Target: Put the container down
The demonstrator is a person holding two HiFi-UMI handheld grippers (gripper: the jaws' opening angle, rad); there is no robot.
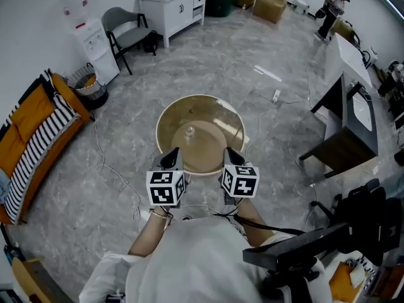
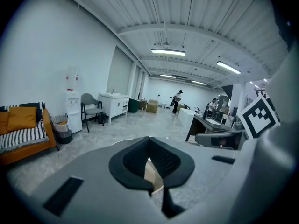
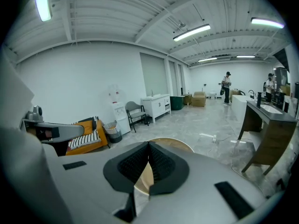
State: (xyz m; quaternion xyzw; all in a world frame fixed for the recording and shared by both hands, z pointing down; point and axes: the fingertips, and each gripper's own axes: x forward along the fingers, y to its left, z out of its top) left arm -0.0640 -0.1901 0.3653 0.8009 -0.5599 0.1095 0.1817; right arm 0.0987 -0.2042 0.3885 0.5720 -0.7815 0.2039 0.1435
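As the container [image 1: 200,133] sat mid-frame, we had its lower rim pinched twice: left gripper [image 1: 172,159] clamped left of centre, right gripper [image 1: 232,157] clamped right of centre.

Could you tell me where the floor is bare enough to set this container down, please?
The widest bare floor lies ahead of the container, between the white cabinet and the dark desk. Left, toward the orange sofa, a cable crosses the floor. Right is crowded: a white plug, its cord and the desk legs.
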